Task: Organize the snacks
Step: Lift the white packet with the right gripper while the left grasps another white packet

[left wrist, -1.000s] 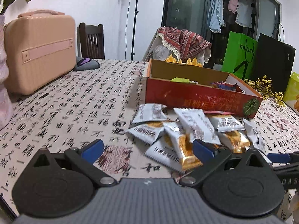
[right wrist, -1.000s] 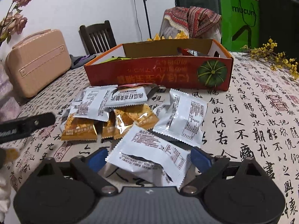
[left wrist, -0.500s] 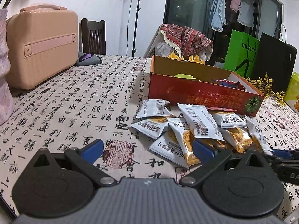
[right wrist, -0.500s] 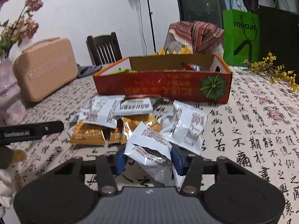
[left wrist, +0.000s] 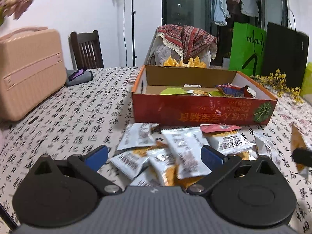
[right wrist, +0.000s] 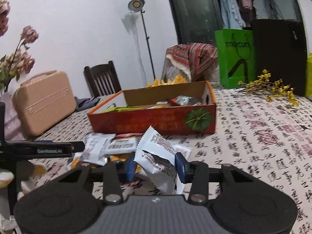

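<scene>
A pile of white and orange snack packets (left wrist: 175,152) lies on the tablecloth in front of a red cardboard box (left wrist: 202,111) that holds a few snacks. My left gripper (left wrist: 154,156) is open, low over the near edge of the pile, with packets between its blue pads. My right gripper (right wrist: 155,166) is shut on a white snack packet (right wrist: 158,156) and holds it lifted above the table, short of the red box (right wrist: 156,120). The rest of the pile (right wrist: 109,148) lies to its left.
A pink case (left wrist: 29,70) stands on the table at the left, with a dark wooden chair (left wrist: 85,48) behind. A green bag (left wrist: 247,46) and yellow flowers (left wrist: 276,81) are at the back right. Pink flowers in a vase (right wrist: 11,62) are at the far left.
My right gripper closed on the white packet and lifted it off the table toward the box. My left gripper rose and moved closer over the pile, staying open.
</scene>
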`<state>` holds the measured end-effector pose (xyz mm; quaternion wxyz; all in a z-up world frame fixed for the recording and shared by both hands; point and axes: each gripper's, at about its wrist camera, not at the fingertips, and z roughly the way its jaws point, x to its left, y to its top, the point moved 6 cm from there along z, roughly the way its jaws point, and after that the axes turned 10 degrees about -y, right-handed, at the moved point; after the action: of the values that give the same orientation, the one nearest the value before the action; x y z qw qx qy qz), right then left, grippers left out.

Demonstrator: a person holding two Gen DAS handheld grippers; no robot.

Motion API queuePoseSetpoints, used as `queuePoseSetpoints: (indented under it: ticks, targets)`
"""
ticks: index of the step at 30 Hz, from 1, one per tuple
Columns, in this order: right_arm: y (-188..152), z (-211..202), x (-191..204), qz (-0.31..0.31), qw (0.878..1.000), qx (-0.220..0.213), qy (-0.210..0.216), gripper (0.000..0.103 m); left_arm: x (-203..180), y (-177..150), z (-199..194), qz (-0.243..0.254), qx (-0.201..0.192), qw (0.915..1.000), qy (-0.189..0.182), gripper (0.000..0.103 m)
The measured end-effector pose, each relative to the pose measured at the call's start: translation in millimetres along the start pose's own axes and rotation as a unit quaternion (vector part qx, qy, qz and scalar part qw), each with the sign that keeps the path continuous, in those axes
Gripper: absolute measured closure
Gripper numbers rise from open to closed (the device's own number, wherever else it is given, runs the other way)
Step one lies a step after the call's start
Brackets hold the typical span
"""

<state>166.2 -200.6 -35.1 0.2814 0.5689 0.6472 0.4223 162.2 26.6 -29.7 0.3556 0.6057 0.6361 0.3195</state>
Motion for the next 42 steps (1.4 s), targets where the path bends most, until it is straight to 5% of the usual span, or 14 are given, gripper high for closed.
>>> queuePoseSetpoints:
  ticks: [17, 19, 21, 25, 42]
  targets:
    - [4, 23, -30, 0.037, 0.999, -0.005, 0.016, 0.062, -34, -1, 48, 0.023, 0.035, 0.9985, 0.035, 0.0]
    - [3, 25, -31, 0.038, 0.999, -0.002, 0.019, 0.062, -36, -2, 48, 0.021, 0.034, 0.9985, 0.037, 0.008]
    - [3, 25, -32, 0.039, 0.999, -0.003, 0.021, 0.062, -36, -3, 47, 0.018, 0.035, 0.9986, 0.036, 0.034]
    - [2, 25, -33, 0.042, 0.999, -0.003, 0.023, 0.062, -35, -2, 42, 0.016, 0.029, 0.9988, 0.035, 0.046]
    - [20, 14, -25, 0.036, 0.999, -0.02, 0.016, 0.062, -34, 23, -4, 0.026, -0.035, 0.999, 0.004, 0.051]
